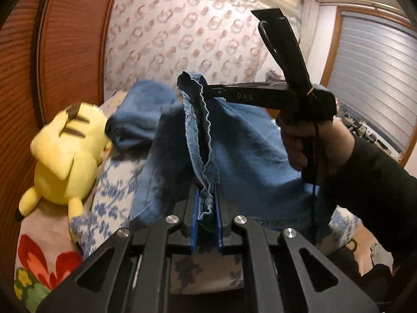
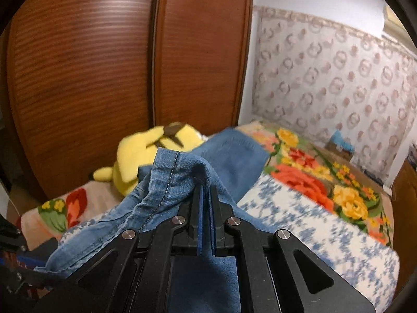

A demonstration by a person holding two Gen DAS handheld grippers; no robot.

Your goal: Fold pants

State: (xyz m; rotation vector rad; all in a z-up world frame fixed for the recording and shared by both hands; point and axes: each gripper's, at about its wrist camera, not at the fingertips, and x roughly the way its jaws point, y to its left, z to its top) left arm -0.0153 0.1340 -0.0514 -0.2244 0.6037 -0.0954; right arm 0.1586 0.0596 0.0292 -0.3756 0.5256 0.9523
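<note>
Blue denim pants (image 1: 242, 154) hang above the bed, held up by both grippers along the gathered waistband. My left gripper (image 1: 206, 193) is shut on one end of the waistband, its blue pads pressed on the bunched cloth. My right gripper (image 1: 211, 90) shows in the left wrist view, shut on the other end of the waistband, higher up. In the right wrist view the right gripper (image 2: 206, 190) is shut on the pants (image 2: 166, 180), and the cloth drapes down to the left and below the fingers.
A yellow plush toy (image 1: 65, 156) lies on the bed at the left, next to the wooden wardrobe doors (image 2: 104, 78). The bed carries a blue-and-white floral cover (image 2: 299, 221) and a flowered blanket (image 2: 325, 182). A patterned curtain (image 1: 182, 39) hangs behind.
</note>
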